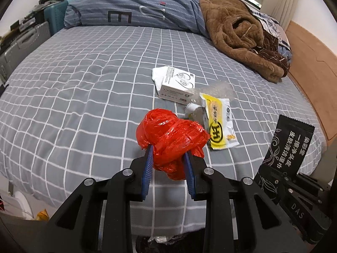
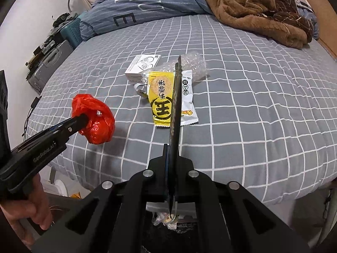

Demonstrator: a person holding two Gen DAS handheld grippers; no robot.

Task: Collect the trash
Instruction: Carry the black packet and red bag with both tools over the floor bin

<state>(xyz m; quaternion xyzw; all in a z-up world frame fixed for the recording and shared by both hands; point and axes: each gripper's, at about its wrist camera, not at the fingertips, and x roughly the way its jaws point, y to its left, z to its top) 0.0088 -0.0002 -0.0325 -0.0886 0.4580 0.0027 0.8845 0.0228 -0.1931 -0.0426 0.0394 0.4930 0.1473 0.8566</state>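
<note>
My left gripper [image 1: 168, 154] is shut on a crumpled red plastic bag [image 1: 171, 139] and holds it above the near part of the bed; it also shows in the right wrist view [image 2: 94, 122]. My right gripper [image 2: 173, 147] is shut on a flat black wet-wipe packet [image 2: 175, 113], seen edge-on; the packet also shows in the left wrist view [image 1: 282, 154]. On the bed lie a yellow and white snack wrapper [image 1: 219, 122], a white earphone box [image 1: 179, 84], a clear bubble-wrap piece [image 1: 214, 90] and a small white cap [image 1: 191, 107].
The bed [image 1: 73, 97] has a grey checked sheet. A brown fleece blanket [image 1: 244, 35] and a blue duvet [image 1: 134, 6] lie at its far side. Suitcases [image 1: 23, 42] stand to the left. A dark bin with trash [image 2: 168, 221] sits below the bed's near edge.
</note>
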